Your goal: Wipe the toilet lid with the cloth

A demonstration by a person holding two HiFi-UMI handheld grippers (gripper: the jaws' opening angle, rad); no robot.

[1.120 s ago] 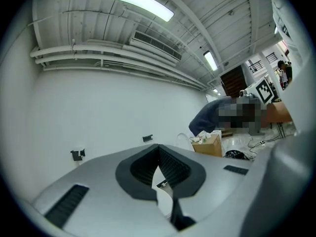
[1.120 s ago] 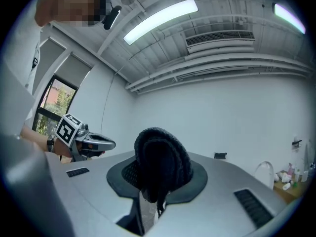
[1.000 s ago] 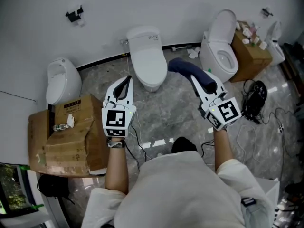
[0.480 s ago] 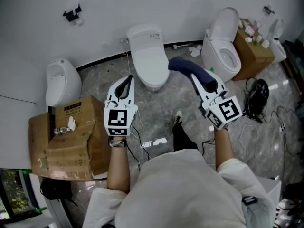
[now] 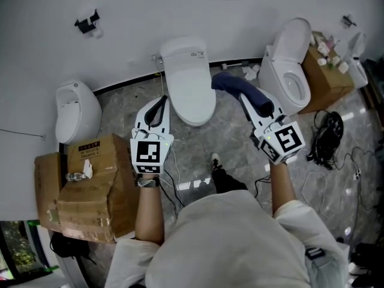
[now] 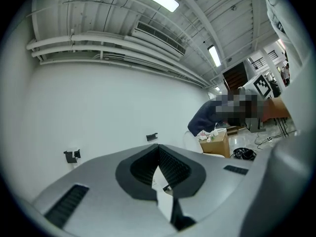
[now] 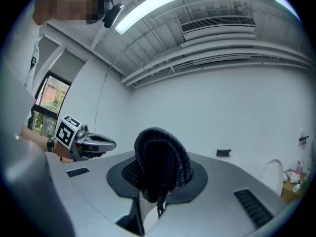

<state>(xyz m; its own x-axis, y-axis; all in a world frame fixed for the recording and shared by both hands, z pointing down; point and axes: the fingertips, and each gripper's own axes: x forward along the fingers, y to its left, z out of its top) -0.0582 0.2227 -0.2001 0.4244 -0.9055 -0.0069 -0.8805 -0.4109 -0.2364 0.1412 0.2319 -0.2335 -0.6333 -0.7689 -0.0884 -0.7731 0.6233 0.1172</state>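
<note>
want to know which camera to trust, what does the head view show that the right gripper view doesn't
Only the head view: the closed toilet lid, the marble floor and the cardboard box at left. Only the right gripper view: the ceiling light strip and a window. Both: the dark cloth clamped in the right gripper, and the shut left gripper.

The cloth [image 7: 162, 154] hides the right tongs' [image 7: 157, 184] tips.
</note>
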